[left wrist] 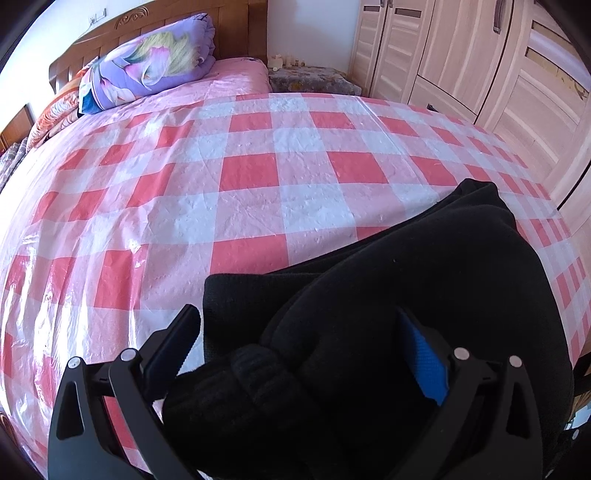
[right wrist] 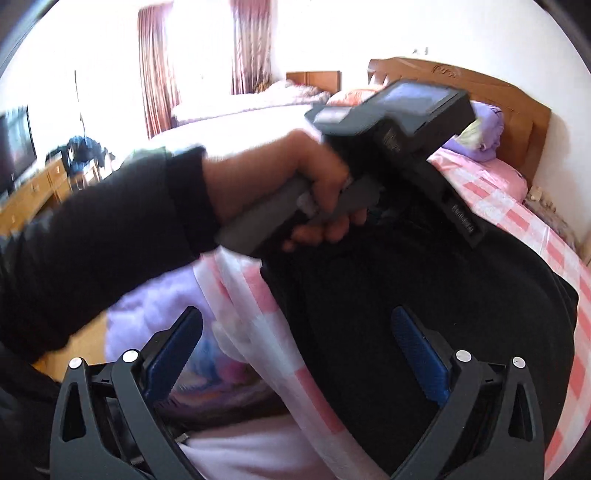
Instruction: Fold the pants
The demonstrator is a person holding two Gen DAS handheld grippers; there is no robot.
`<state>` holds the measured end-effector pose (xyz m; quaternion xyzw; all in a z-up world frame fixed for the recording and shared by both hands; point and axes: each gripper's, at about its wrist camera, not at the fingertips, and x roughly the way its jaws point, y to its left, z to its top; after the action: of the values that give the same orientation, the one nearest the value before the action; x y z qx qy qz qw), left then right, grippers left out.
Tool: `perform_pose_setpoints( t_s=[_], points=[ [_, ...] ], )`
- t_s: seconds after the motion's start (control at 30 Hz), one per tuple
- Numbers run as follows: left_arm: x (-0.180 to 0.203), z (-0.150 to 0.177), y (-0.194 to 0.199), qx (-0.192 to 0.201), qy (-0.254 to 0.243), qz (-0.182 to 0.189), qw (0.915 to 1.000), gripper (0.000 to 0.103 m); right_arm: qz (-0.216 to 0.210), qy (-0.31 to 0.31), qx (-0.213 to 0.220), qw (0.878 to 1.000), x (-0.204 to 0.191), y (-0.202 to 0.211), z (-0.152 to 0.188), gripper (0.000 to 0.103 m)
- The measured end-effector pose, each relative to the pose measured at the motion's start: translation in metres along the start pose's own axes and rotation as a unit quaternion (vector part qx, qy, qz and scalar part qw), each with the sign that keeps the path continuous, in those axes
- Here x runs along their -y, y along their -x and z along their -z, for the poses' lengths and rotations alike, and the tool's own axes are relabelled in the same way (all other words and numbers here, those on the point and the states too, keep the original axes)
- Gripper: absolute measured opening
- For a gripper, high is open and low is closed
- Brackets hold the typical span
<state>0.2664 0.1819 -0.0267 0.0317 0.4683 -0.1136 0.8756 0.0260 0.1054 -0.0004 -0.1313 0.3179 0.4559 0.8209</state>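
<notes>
Black pants (left wrist: 424, 266) lie bunched near the front right of a bed with a red, pink and white checked plastic sheet (left wrist: 240, 173). A ribbed cuff (left wrist: 243, 373) of the pants rests between the wide-apart fingers of my left gripper (left wrist: 295, 314), which is open. In the right wrist view the pants (right wrist: 388, 280) spread to the bed's edge. My right gripper (right wrist: 295, 314) is open above that edge, its right finger (right wrist: 413, 339) over the black fabric. A hand (right wrist: 314, 177) in a dark sleeve holds the left gripper's body (right wrist: 406, 122) over the pants, with its fingers hidden.
A folded purple floral quilt (left wrist: 147, 62) lies by the wooden headboard (left wrist: 229, 29). A nightstand (left wrist: 306, 77) and a light wooden wardrobe (left wrist: 480, 55) stand to the right. A second bed (right wrist: 240, 107), curtains (right wrist: 155, 59), and a desk with a TV (right wrist: 14, 144) lie beyond.
</notes>
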Motion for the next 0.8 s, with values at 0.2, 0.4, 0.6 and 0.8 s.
perform_pose_setpoints(
  t_s=[0.2,0.4,0.6,0.8],
  points=[
    [0.001,0.001,0.002,0.005,-0.004,-0.008,0.9999,0.102,-0.012,0.031,-0.030,0.999,-0.007,-0.009,0.007,0.099],
    [0.027,0.019,0.067,0.086,-0.021,-0.102,0.9908,0.101,-0.026,-0.060,0.048,0.997,0.065,0.053,-0.008,0.099],
    [0.033,0.073,0.106,0.107,0.006,-0.115,0.9875,0.101,-0.022,-0.268,0.111,0.957,0.203,0.065,-0.014,0.099],
    [0.014,0.101,0.083,0.079,0.051,-0.075,0.9927,0.102,0.002,-0.329,-0.049,0.943,0.267,-0.024,-0.007,0.098]
  ],
)
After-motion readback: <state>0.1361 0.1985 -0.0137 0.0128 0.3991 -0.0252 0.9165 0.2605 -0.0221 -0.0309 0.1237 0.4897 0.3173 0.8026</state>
